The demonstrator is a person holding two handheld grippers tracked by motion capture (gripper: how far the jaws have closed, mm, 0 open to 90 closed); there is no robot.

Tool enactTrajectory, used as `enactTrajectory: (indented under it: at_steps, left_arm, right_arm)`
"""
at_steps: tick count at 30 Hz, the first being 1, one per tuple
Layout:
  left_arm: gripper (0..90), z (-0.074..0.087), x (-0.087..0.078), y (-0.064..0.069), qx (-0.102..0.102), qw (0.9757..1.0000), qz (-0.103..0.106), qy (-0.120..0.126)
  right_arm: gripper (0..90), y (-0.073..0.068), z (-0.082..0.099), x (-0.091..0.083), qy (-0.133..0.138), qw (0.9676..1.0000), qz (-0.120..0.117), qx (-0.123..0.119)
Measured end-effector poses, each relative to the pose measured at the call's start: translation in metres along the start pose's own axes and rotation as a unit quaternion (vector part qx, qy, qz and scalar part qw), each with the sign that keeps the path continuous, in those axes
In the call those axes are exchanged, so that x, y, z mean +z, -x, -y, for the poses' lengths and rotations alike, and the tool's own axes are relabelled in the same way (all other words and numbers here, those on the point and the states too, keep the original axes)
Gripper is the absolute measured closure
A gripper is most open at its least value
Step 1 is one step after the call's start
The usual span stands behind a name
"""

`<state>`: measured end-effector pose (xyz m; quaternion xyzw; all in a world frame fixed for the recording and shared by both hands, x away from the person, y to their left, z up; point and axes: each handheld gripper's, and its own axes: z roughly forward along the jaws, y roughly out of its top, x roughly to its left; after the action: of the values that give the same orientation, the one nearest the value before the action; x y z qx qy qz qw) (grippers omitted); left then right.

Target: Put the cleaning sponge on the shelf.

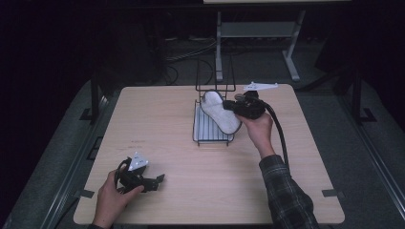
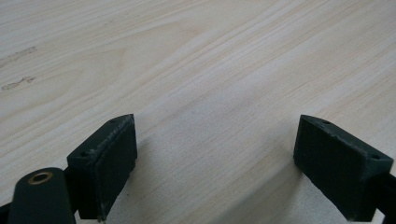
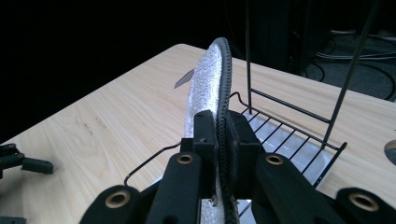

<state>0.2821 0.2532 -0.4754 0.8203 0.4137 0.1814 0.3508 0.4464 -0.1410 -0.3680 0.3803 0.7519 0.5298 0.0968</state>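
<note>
While the left gripper (image 1: 155, 181) rests on the table (image 1: 157, 119) with its jaws spread wide and nothing between them, the right gripper (image 3: 223, 135) pinches the edge of a white slipper (image 1: 219, 112). The slipper hangs tilted over the black wire rack (image 1: 210, 138) at the table's far side.

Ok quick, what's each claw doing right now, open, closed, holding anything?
Left claw: open, nothing held, low over the bare table.
Right claw: closed on the white insole, above the wire rack.
</note>
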Motion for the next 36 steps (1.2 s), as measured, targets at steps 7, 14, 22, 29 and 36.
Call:
enactTrajectory:
  at_steps: [7, 14, 22, 29, 36]
  left_arm:
    - [12.7, 0.000, 0.000, 0.000, 0.000, 1.0000, 0.000, 0.000]
    - [12.7, 0.000, 0.000, 0.000, 0.000, 1.0000, 0.000, 0.000]
    - [12.7, 0.000, 0.000, 0.000, 0.000, 1.0000, 0.000, 0.000]
    - [12.7, 0.000, 0.000, 0.000, 0.000, 1.0000, 0.000, 0.000]
    - [12.7, 0.000, 0.000, 0.000, 0.000, 1.0000, -0.001, -0.001]
  right_arm:
    - [83.6, 0.002, 0.000, 0.014, -0.006, 1.0000, -0.005, 0.006]
    - [83.6, 0.000, 0.000, 0.027, -0.011, 0.9999, -0.009, 0.007]
    - [83.4, 0.004, 0.007, 0.039, -0.028, 0.9995, -0.007, 0.015]
    - [82.9, 0.005, 0.010, 0.042, -0.039, 0.9989, -0.006, 0.025]
    - [80.8, 0.006, 0.011, 0.044, -0.041, 0.9990, 0.008, 0.017]
